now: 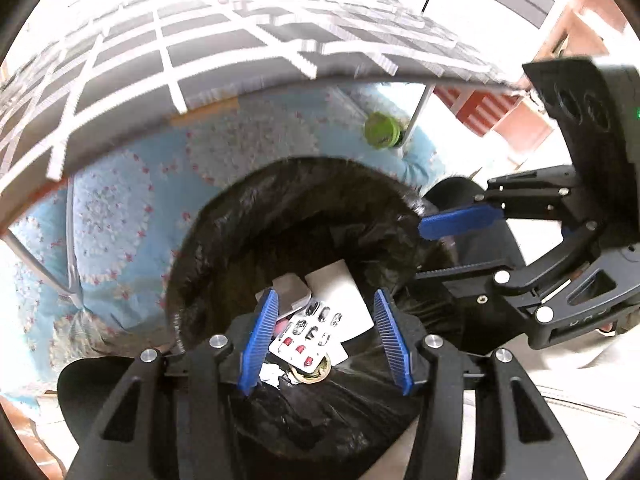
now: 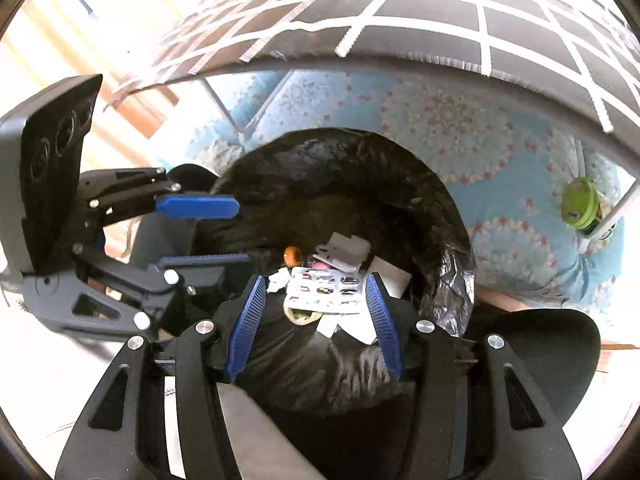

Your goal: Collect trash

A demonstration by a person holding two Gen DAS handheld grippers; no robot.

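This looks like a room in a home, most likely a bedroom. A bed or low couch fills the upper part of both views, covered with a dark blanket [image 1: 208,44] checked in white lines, and under its edge shows a light blue quilted sheet [image 1: 120,208] printed with small red flowers and pale rings. Thin metal frame bars [image 2: 218,98] run along it. Beside it stands a bin lined with a black plastic bag [image 2: 340,168], holding household rubbish: a used pill blister pack [image 2: 326,290] and scraps of white card. A small green round thing [image 1: 380,130] lies on the sheet; what it is I cannot tell. Reddish wooden shelving [image 1: 520,120] stands beyond.
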